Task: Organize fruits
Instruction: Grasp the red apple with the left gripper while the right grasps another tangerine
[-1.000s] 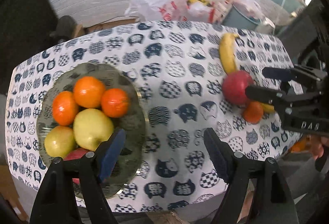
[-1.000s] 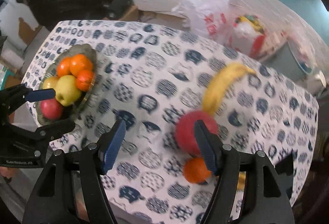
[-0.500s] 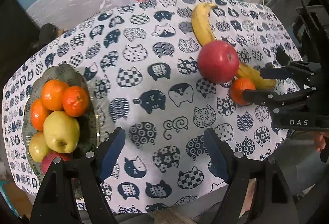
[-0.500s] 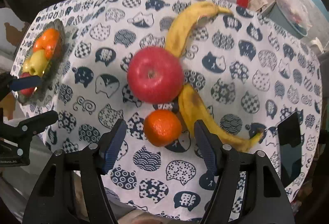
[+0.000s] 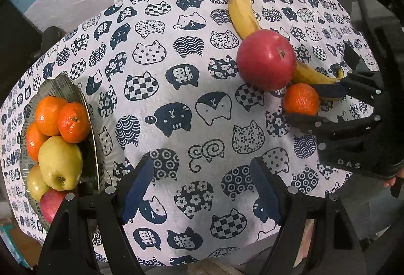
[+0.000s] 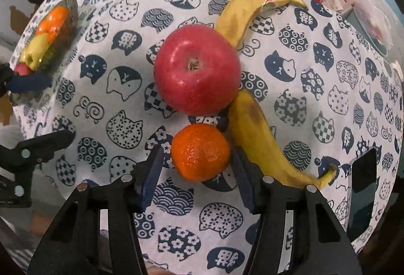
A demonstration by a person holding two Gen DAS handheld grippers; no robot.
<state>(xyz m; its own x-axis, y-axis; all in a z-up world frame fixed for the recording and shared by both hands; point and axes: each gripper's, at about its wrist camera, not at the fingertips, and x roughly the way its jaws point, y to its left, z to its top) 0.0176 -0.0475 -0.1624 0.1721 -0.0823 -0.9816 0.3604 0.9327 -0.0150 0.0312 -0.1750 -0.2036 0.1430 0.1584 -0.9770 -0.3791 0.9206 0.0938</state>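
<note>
Right gripper (image 6: 198,169): advanced since a second ago, jaws open, now bracketing loose tangerine (image 6: 200,152); pads just beside the peel, not yet clamped. Tangerine on cat-print tablecloth (image 5: 176,88), near red apple (image 6: 197,69), beside banana (image 6: 255,128). Earlier: gripper higher, apple between its fingers in view. Pick judged imminent. Left gripper (image 5: 202,189): open, empty, shifted off glass plate (image 5: 63,84) toward table centre. Plate: tangerines, yellow-green apples, red apple.

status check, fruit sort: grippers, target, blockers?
Right gripper open, straddling tangerine. Left gripper open, empty. Red apple, banana crowd tangerine.
</note>
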